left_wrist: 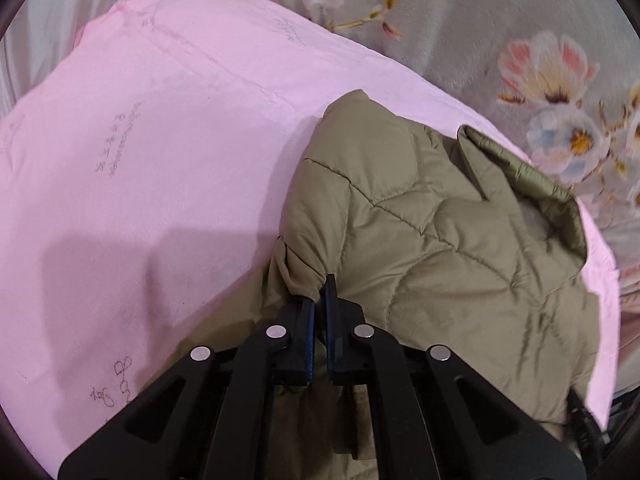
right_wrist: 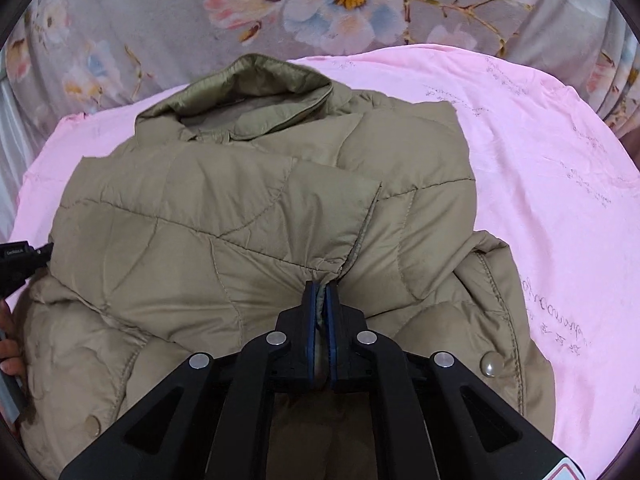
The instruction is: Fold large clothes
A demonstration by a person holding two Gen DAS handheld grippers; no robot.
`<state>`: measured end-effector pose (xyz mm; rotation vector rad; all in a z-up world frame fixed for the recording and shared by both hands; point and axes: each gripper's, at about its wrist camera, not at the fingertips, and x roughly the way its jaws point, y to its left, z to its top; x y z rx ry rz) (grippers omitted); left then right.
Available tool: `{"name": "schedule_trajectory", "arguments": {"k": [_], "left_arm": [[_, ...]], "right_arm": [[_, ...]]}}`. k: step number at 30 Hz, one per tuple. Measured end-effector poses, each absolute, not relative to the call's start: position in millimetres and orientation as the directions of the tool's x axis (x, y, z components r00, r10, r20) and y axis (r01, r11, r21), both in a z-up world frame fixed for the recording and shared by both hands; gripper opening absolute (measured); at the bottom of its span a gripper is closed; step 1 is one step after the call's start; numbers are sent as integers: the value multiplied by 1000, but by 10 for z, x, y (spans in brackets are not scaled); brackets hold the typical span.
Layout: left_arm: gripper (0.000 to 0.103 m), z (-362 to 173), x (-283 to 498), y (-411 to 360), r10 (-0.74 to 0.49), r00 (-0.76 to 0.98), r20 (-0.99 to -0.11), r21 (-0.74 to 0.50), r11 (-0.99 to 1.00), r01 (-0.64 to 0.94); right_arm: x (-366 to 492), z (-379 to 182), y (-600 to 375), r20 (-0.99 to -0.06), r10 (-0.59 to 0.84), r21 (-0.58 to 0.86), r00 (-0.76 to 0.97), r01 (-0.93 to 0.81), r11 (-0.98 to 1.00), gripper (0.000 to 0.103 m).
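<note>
**Q:** State the position of the garment.

**A:** The quilted olive jacket (right_wrist: 248, 216) lies on a pink sheet (right_wrist: 540, 168). In the right wrist view it fills the centre and lower left of the frame, collar (right_wrist: 240, 88) toward the top. A folded panel lies across its front. A snap button (right_wrist: 491, 364) shows at lower right. In the left wrist view the jacket (left_wrist: 440, 240) occupies the centre right and lower part of the frame, with the pink sheet (left_wrist: 160, 140) covering the left.

**Q:** State the condition of the left claw.

**A:** The left claw (left_wrist: 320, 300), at lower centre of its frame, is pressed together on a gathered bunch of jacket fabric. The blue pads (left_wrist: 329, 320) sit nearly together, with cloth puckered at the tips.

**Q:** State the condition of the right claw.

**A:** The right claw (right_wrist: 320, 300), at lower centre of its frame, pinches a fold of the jacket. Olive cloth is visible between the pads (right_wrist: 310, 320).

**Q:** List the surroundings.

**A:** A grey floral fabric (right_wrist: 340, 4) spans the top of the right wrist view, beyond the pink sheet. The same floral fabric (left_wrist: 520, 40) appears at upper right in the left wrist view. Whether the supporting surface is a bed or a desk cannot be determined.
</note>
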<state>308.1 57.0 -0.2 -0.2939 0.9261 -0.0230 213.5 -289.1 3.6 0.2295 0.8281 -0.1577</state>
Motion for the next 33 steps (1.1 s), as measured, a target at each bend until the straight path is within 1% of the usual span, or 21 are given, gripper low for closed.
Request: {"name": "schedule_trajectory", "arguments": {"k": [3, 4, 5, 6, 7, 8, 9, 11, 13, 16, 17, 18, 19, 21, 22, 24, 29, 33], "left_arm": [[6, 32, 3053, 478, -79, 624, -777, -174, 980, -92], [6, 65, 3020, 462, -55, 628, -777, -141, 986, -88], [11, 108, 2993, 440, -38, 629, -777, -115, 990, -83], [17, 187, 2940, 432, -13, 635, -772, -84, 993, -81], [19, 256, 2895, 422, -7, 647, -763, -73, 995, -75], [22, 357, 2844, 398, -8, 665, -747, -65, 996, -61], [22, 499, 2793, 340, -1, 692, -722, -45, 998, -45], [24, 716, 2743, 179, -15, 731, -683, -22, 1000, 0], [29, 846, 2758, -50, -42, 749, -662, -5, 999, 52], [30, 778, 2870, -424, -68, 729, -682, 29, 992, 119], [30, 696, 2902, -522, -65, 716, -696, 41, 991, 129], [30, 578, 2956, -623, -61, 696, -715, 55, 988, 143], [29, 478, 2974, -673, -59, 684, -727, 60, 987, 149], [26, 249, 2994, -731, -62, 657, -751, 57, 986, 158], [26, 136, 2993, -743, -56, 655, -754, 61, 986, 155], [26, 7, 2955, -760, -44, 680, -732, 90, 983, 161], [25, -105, 2887, -782, -35, 704, -709, 108, 982, 158], [25, -127, 2881, -773, -36, 704, -710, 108, 981, 159]], "right_arm": [[2138, 43, -2880, -752, -56, 132, 657, 233, 964, 8], [2115, 73, -2899, -753, -61, 135, 655, 245, 960, 14], [2065, 126, -2924, -747, -63, 149, 662, 259, 954, 16], [1995, 177, -2926, -734, -61, 167, 676, 266, 949, 21], [1925, 277, -2941, -709, -53, 193, 703, 266, 944, 28], [1881, 358, -2947, -690, -47, 210, 722, 262, 942, 32], [1844, 468, -2939, -665, -38, 229, 746, 251, 941, 36], [1853, 626, -2879, -633, -7, 254, 774, 216, 943, 38], [1961, 715, -2758, -622, 27, 258, 782, 173, 950, 39], [2196, 636, -2555, -651, 43, 227, 758, 140, 964, 38], [2276, 556, -2501, -668, 52, 223, 742, 133, 966, 37], [2341, 500, -2467, -681, 60, 221, 730, 127, 967, 31], [2379, 420, -2427, -693, 68, 222, 717, 122, 967, 22], [2456, 238, -2386, -720, 70, 216, 691, 126, 968, 18], [2458, 160, -2367, -724, 69, 213, 687, 126, 969, 17], [2414, 69, -2324, -718, 57, 195, 694, 122, 973, 16], [2406, -3, -2198, -708, 9, 133, 706, 121, 984, 16], [2392, -47, -2154, -703, -21, 97, 710, 126, 987, 16]]}}
